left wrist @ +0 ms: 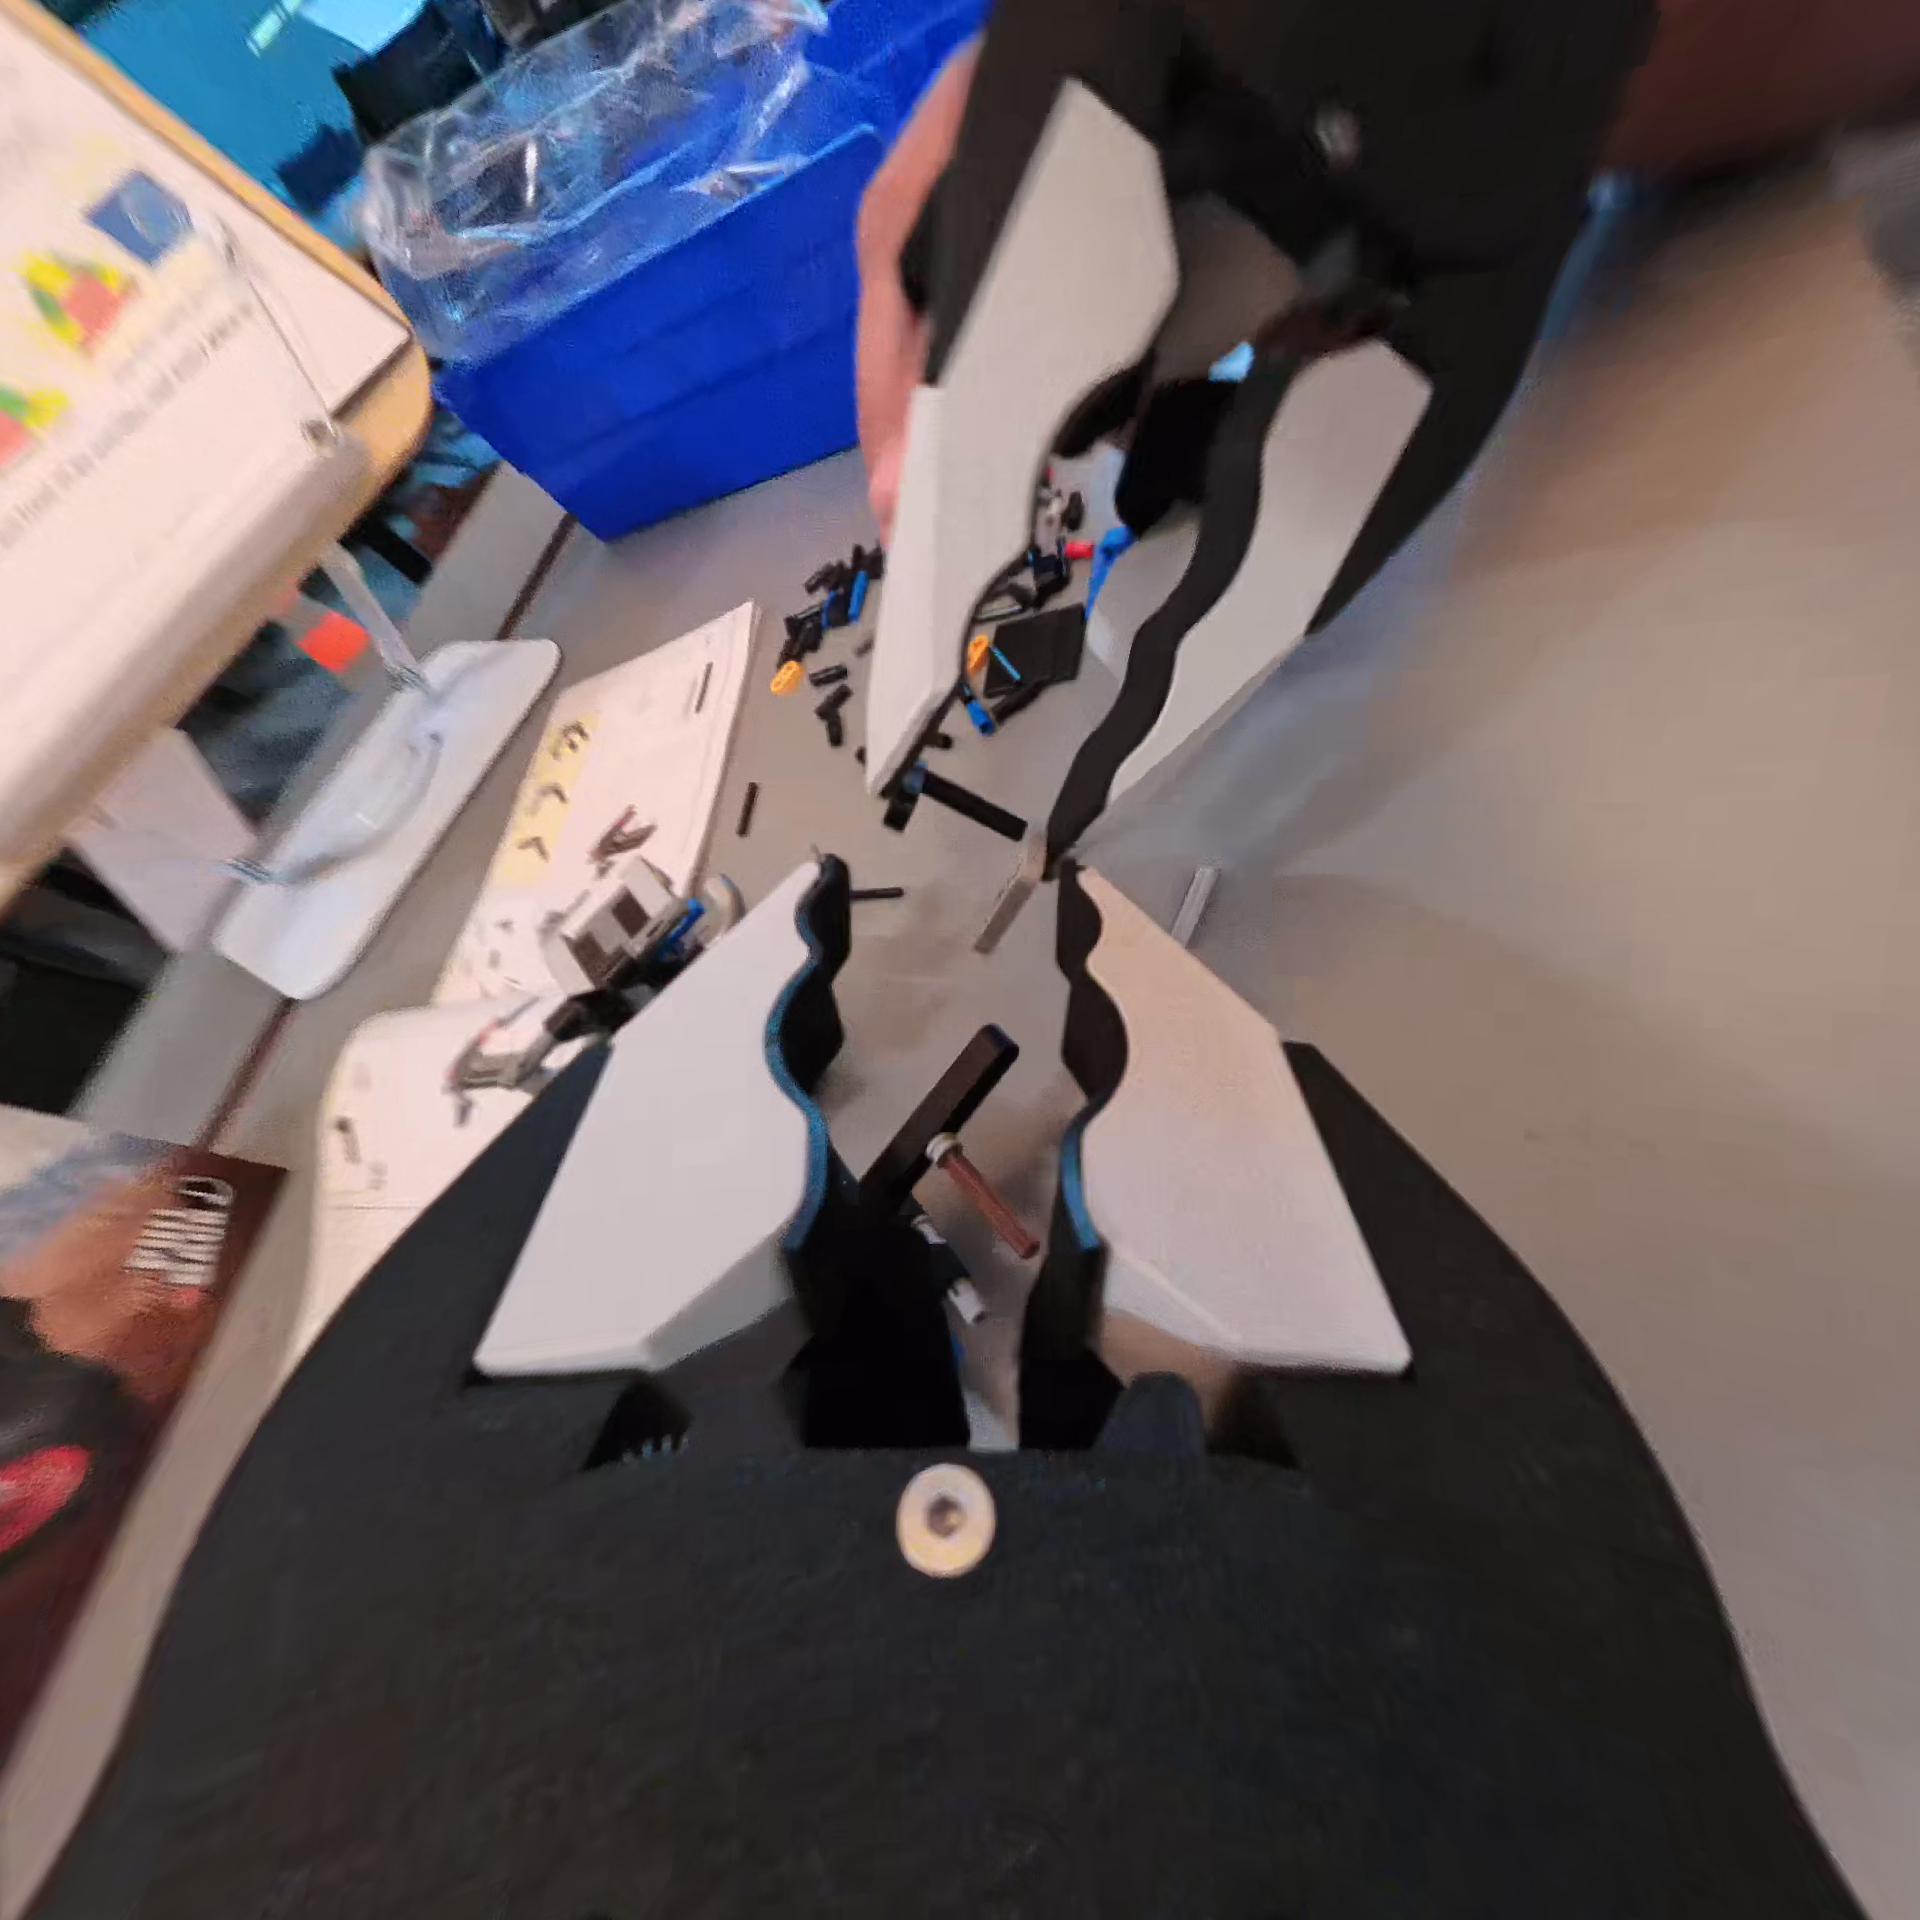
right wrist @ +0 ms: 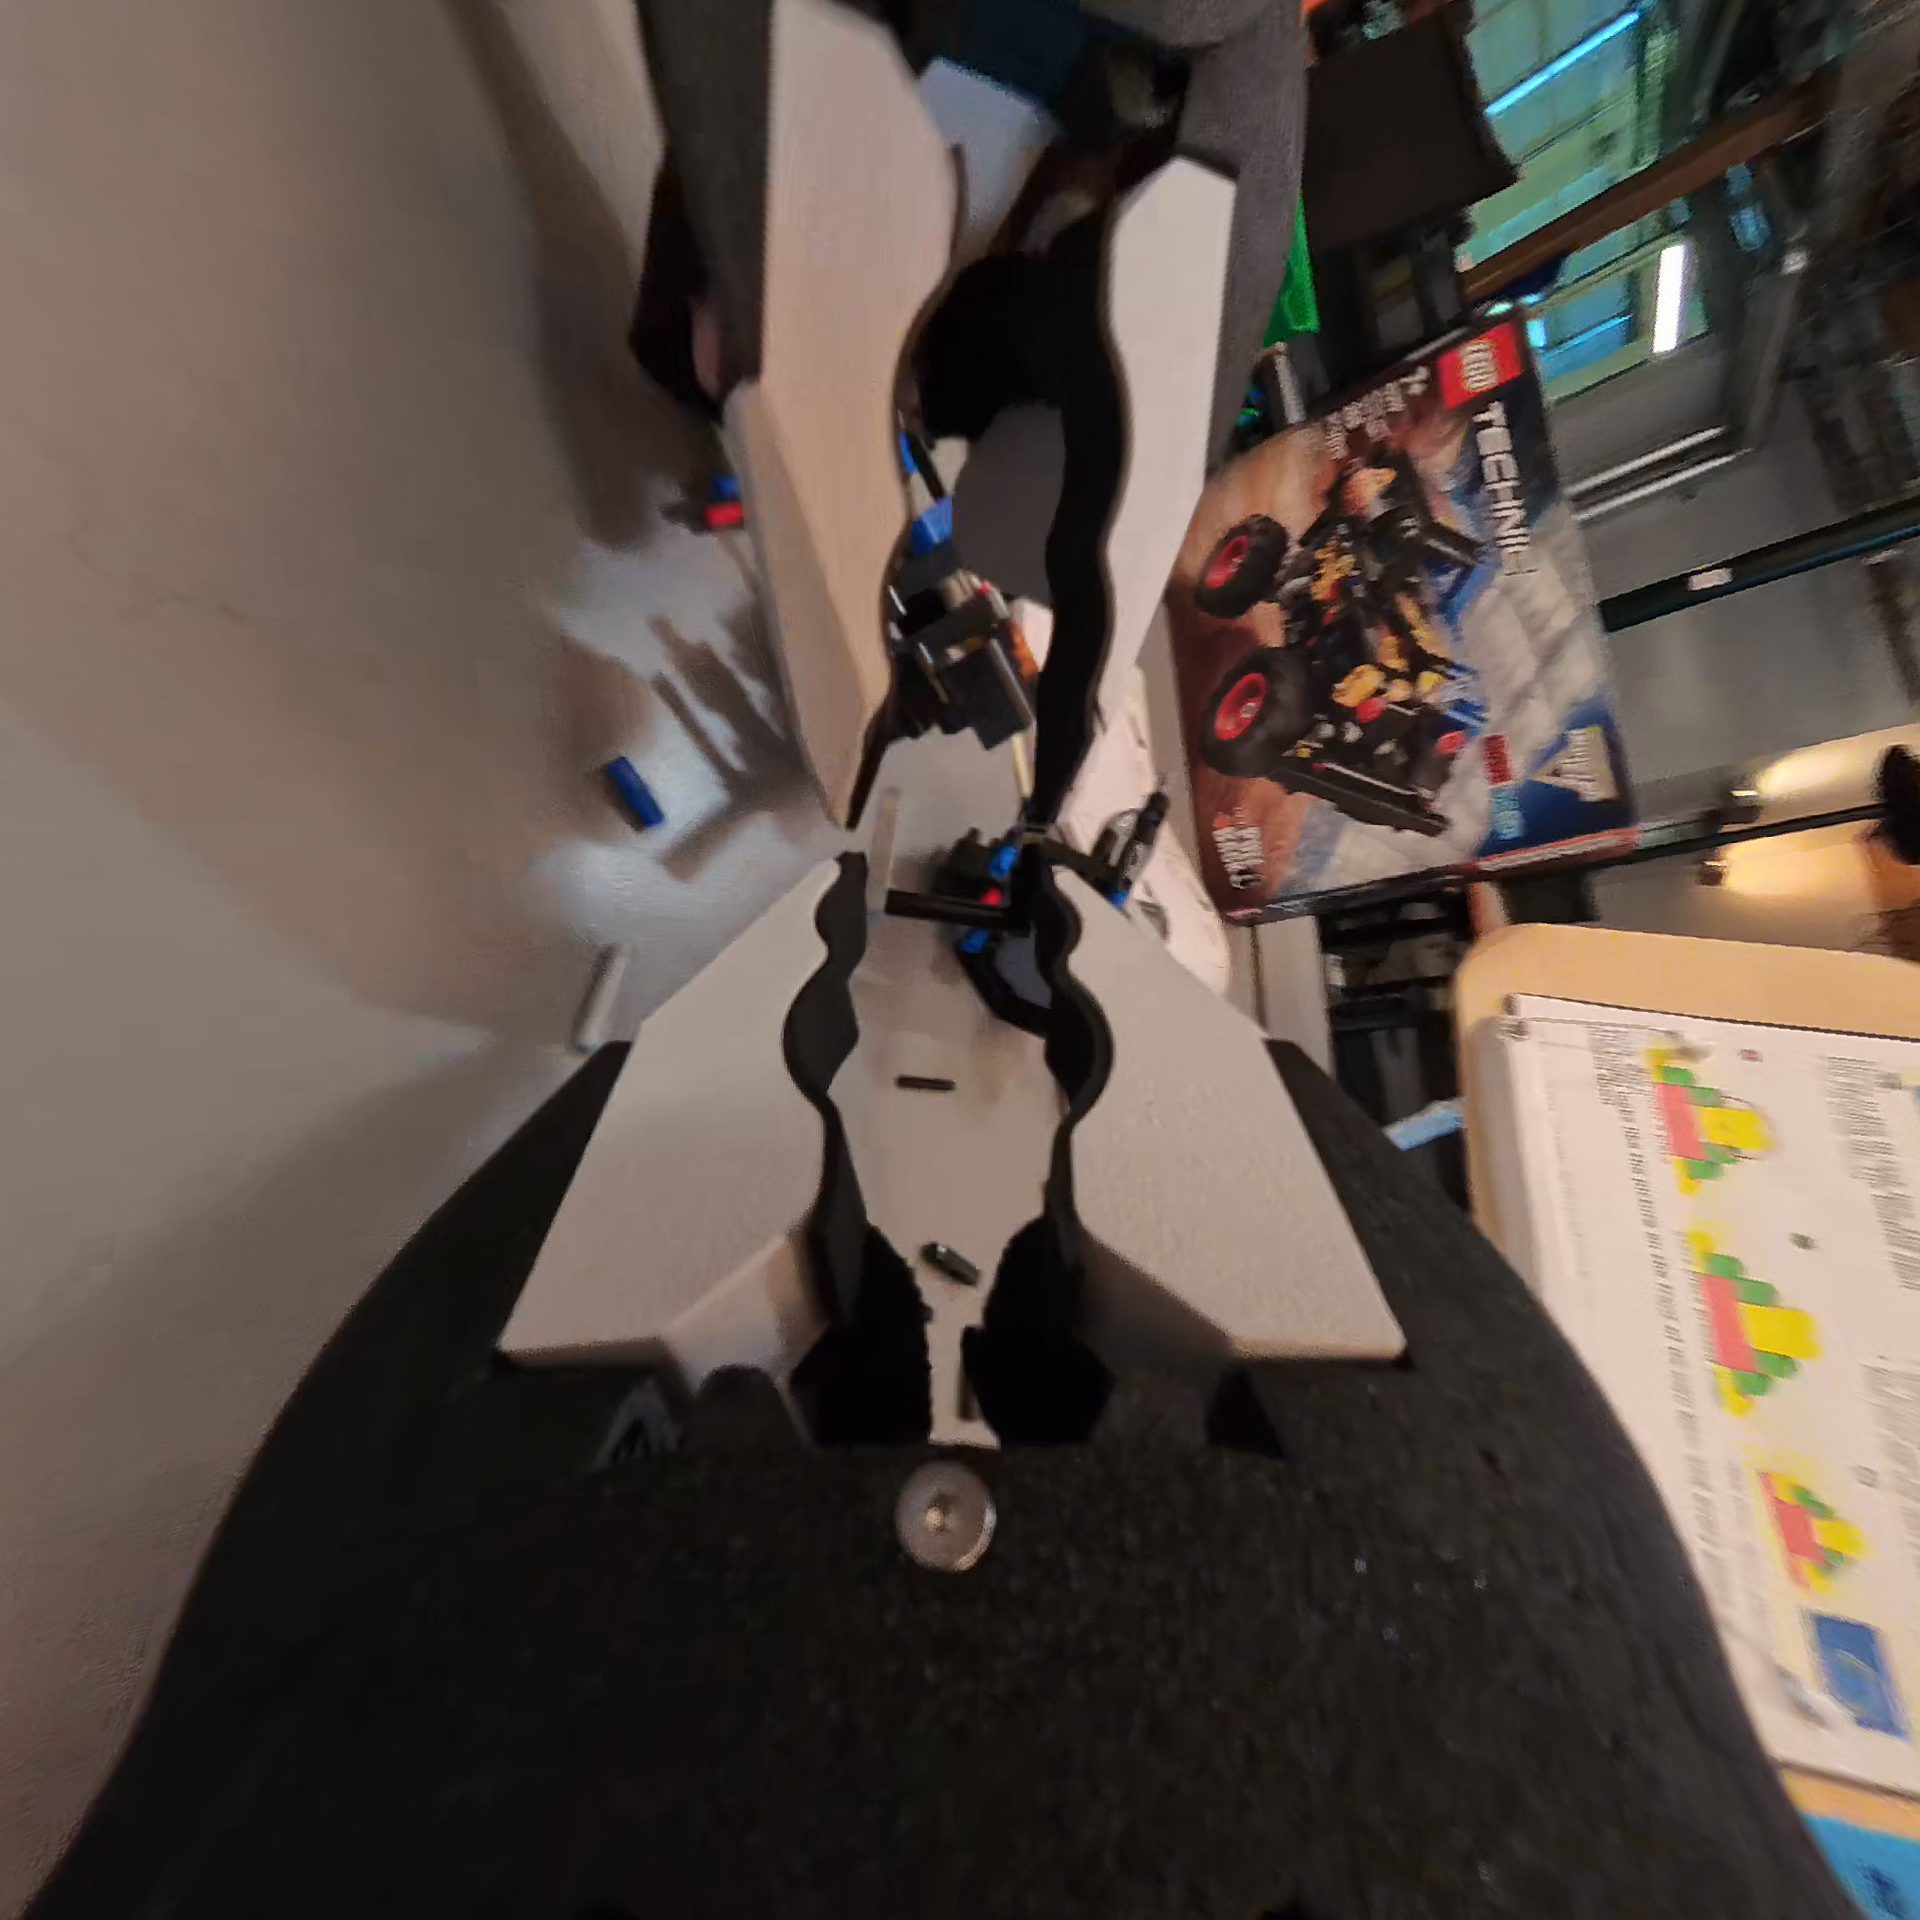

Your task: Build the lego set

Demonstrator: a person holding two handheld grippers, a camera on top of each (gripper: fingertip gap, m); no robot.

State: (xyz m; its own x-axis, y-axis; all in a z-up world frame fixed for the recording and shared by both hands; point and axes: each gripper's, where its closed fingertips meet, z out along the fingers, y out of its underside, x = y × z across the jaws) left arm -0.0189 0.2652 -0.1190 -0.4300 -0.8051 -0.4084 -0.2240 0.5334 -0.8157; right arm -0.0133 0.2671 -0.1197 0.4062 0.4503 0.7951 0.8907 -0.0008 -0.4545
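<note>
Your left gripper [left wrist: 951,883], jaws narrowly parted, cradles a black lego sub-assembly with a brown axle [left wrist: 940,1174] deep between its fingers, long axis pointing forward toward your right gripper [right wrist: 940,862], tip-to-tip opposite, pinching a small black-and-blue lego piece [right wrist: 982,883] above the grey tabletop [left wrist: 1558,935].

Two grippers: left gripper [left wrist: 951,883], right gripper [right wrist: 940,868]. 
One blue bin [left wrist: 675,353] at far edge of tabletop [left wrist: 1455,935]. 
One open booklet [left wrist: 623,790]. 
One lego box [right wrist: 1392,623]. 
One heap of small loose lego parts [left wrist: 831,634], too many and too blurry to count. 
One blue pin [right wrist: 632,792] alone on tabletop.
</note>
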